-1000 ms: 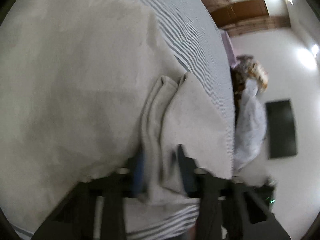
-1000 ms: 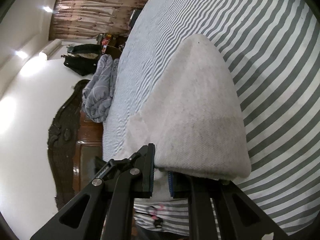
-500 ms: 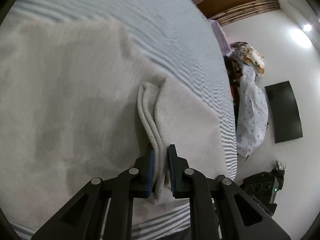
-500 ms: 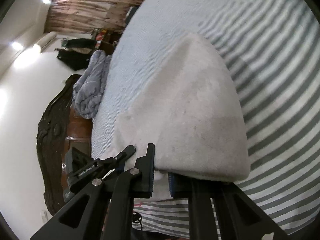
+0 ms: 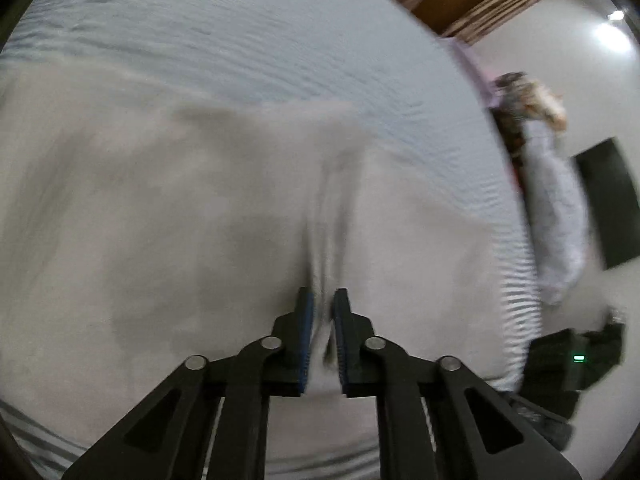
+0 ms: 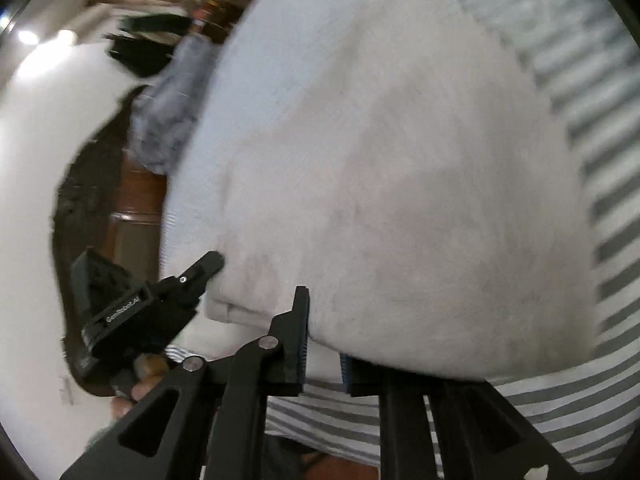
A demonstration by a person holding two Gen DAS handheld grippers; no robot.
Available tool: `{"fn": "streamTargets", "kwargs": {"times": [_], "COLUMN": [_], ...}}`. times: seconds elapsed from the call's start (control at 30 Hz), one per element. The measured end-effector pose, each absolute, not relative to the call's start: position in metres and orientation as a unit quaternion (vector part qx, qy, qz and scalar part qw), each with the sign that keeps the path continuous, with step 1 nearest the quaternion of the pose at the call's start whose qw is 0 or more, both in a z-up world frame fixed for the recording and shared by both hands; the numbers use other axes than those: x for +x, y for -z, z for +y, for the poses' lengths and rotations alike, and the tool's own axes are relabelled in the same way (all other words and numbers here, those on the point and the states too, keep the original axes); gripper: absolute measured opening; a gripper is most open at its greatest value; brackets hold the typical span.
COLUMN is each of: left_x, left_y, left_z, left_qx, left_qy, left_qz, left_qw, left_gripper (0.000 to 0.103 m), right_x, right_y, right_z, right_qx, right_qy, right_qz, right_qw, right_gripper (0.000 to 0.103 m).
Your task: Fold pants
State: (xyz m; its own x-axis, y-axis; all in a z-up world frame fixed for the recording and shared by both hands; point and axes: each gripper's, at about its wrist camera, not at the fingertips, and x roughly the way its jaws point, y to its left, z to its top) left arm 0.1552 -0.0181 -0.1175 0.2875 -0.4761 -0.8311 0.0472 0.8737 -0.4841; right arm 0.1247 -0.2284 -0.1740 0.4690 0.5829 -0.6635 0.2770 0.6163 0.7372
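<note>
Since the earlier frame both hands have swung across the bed (image 5: 240,32), and the pants (image 5: 160,200) now spread wider beneath my left gripper (image 5: 322,320), blurred by the motion. Its jaws have pinched nearly shut on a raised ridge of doubled cloth near the bed's near edge. My right gripper (image 6: 324,344) sits at the folded edge of the pants (image 6: 400,200), close to the same near edge; its jaws are opening, cloth lies between them, and the right finger is hidden under the fold, so I judge the grip to be loosening. The pants lie as a pale folded slab on the striped sheet, toward the near edge.

My worry is the right side letting go early: if the fold slips out while the left keeps hauling, the layers will skew or drag off the edge. The left pinch holds only a thin ridge, which may pull free.
</note>
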Motion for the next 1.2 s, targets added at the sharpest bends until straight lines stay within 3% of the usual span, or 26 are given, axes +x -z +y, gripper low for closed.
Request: {"fn": "streamTargets", "kwargs": {"times": [0.2,0.37,0.53,0.7,0.77,0.87,1.2], "left_x": [0.149,0.148,0.145,0.15,0.146,0.145,0.134], "left_y": [0.113,0.078,0.08,0.121,0.129,0.132,0.117], "left_z": [-0.009,-0.029,-0.073,-0.091,-0.085,-0.081,-0.095], "left_qx": [-0.184,-0.152,-0.116,-0.123,-0.141,-0.156,-0.094], "left_qy": [0.181,0.216,0.257,0.242,0.243,0.241,0.217], "left_qz": [0.556,0.515,0.52,0.574,0.571,0.573,0.558], "left_qw": [0.79,0.815,0.806,0.773,0.772,0.768,0.796], "left_gripper": [0.009,0.01,0.011,0.011,0.011,0.011,0.011], "right_x": [0.126,0.124,0.111,0.096,0.087,0.078,0.084], "right_y": [0.166,0.152,0.146,0.146,0.154,0.173,0.159], "right_z": [-0.23,-0.236,-0.257,-0.287,-0.306,-0.322,-0.308], "right_qx": [0.41,0.395,0.393,0.389,0.415,0.469,0.429], "right_qy": [-0.096,-0.07,-0.036,0.007,0.007,0.0,0.002], "right_qz": [0.496,0.481,0.469,0.458,0.453,0.444,0.468], "right_qw": [0.76,0.779,0.79,0.799,0.789,0.764,0.773], "right_gripper": [0.025,0.046,0.05,0.045,0.027,0.022,0.026]}}
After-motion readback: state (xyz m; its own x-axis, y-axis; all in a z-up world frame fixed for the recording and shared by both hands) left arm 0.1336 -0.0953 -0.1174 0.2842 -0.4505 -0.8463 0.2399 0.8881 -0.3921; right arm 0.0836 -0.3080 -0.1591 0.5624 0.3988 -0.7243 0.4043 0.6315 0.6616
